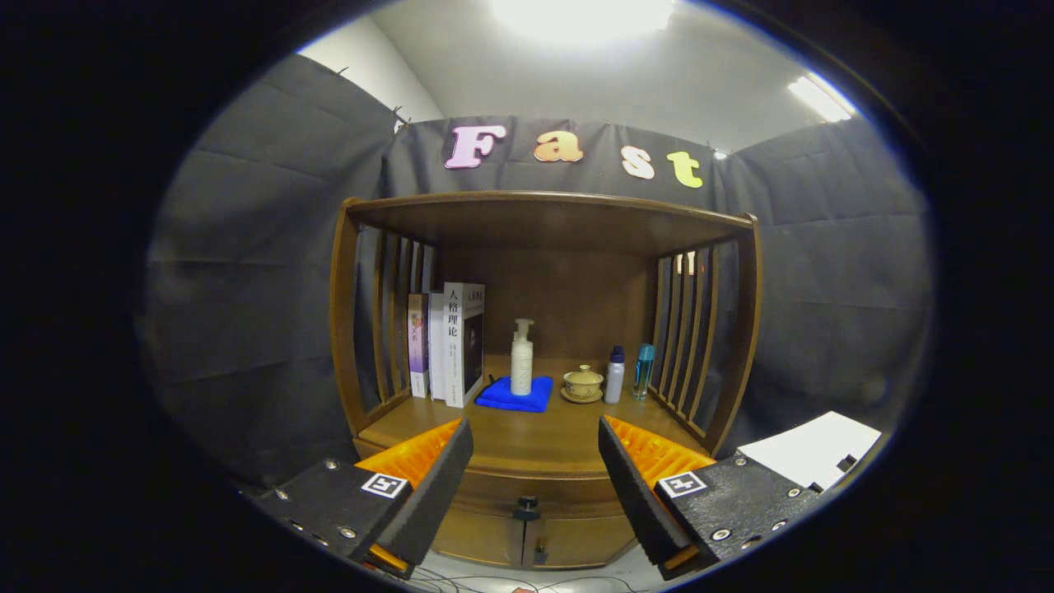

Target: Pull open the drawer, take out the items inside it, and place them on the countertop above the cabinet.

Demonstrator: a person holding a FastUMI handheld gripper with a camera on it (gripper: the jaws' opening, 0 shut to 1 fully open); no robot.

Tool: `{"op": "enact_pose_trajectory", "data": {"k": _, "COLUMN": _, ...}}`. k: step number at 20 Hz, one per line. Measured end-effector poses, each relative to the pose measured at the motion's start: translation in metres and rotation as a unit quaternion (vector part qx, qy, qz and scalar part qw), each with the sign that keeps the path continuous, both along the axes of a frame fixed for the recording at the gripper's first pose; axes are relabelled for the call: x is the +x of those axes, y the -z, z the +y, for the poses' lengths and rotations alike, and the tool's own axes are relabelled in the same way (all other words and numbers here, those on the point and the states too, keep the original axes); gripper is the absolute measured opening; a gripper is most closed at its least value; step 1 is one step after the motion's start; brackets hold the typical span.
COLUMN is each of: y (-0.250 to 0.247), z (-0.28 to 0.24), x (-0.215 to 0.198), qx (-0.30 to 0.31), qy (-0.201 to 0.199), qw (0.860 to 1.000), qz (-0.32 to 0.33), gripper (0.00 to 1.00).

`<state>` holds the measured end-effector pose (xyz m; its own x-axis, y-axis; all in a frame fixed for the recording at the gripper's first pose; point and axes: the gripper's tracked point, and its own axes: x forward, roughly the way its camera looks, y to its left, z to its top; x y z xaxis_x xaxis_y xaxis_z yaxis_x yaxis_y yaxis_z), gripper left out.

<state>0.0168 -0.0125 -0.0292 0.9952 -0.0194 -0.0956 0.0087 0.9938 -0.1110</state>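
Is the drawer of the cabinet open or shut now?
Shut: the drawer front sits flush under the countertop, its knob between the open gripper fingers.

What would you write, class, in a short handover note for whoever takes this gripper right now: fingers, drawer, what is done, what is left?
Gripper: fingers open, holding nothing, aimed at the cabinet from a little way off.
Drawer: shut, just under the countertop; its dark knob sits between the fingers, beyond their tips, not touched.
Countertop: books at one side, pump bottle on a blue cloth, lidded cup and two small bottles further along. The front strip is bare wood.
Done: nothing yet.
Left: grip the knob, pull the drawer open, lift out what is inside (hidden for now), set it on the countertop.
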Motion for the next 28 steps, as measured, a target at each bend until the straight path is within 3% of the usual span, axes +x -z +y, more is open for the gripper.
{"op": "enact_pose_trajectory", "data": {"k": 3, "y": 0.004, "z": 0.000, "x": 0.004, "qx": -0.029, "qy": 0.004, "qw": 1.000, "qz": 0.002, "gripper": 0.95}}
{"op": "enact_pose_trajectory", "data": {"k": 8, "y": 0.028, "z": 0.005, "x": 0.029, "qx": -0.023, "qy": 0.006, "qw": 1.000, "qz": 0.005, "gripper": 0.95}}
{"op": "enact_pose_trajectory", "data": {"k": 18, "y": 0.159, "z": 0.007, "x": 0.068, "qx": -0.002, "qy": 0.027, "qw": 0.997, "qz": 0.068, "gripper": 0.95}}
{"op": "enact_pose_trajectory", "data": {"k": 23, "y": 0.219, "z": 0.010, "x": 0.074, "qx": 0.046, "qy": 0.024, "qw": 0.992, "qz": 0.112, "gripper": 0.95}}
{"op": "enact_pose_trajectory", "data": {"k": 28, "y": 0.247, "z": 0.001, "x": 0.081, "qx": 0.022, "qy": 0.041, "qw": 0.991, "qz": 0.122, "gripper": 0.93}}
